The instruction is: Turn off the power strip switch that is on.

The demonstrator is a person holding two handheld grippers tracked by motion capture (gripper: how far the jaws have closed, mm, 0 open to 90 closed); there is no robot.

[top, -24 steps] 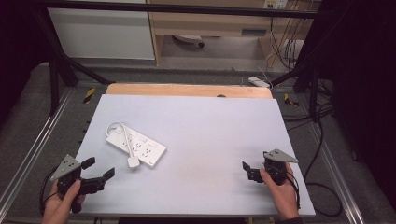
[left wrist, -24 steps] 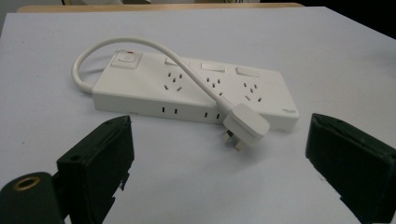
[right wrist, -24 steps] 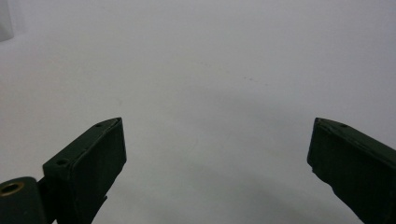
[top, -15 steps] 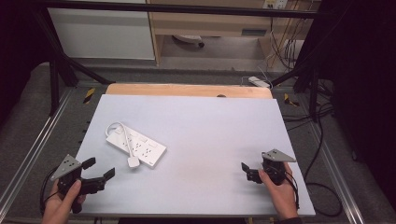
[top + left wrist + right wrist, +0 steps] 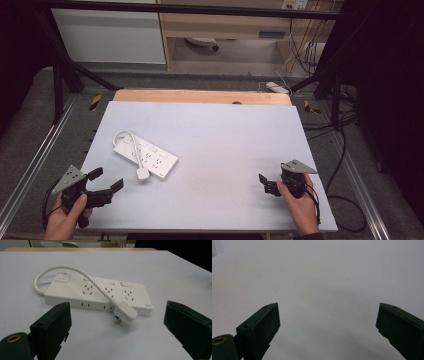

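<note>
Here, a white power strip (image 5: 146, 156) lies flat on the pale worktop (image 5: 225, 135), its short cable looped over it and its plug (image 5: 142, 174) resting just beside its near edge. The left claw (image 5: 106, 181) sits near the strip, jaws apart, gripping nothing. The right claw (image 5: 265, 183) lies well apart from the strip, jaws likewise apart and gripping nothing.

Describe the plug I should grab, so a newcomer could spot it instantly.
On the grey table, look left to the white power strip. Its cord loops from the switch end across the sockets to the white plug, lying off the strip's front edge, prongs down.
</note>
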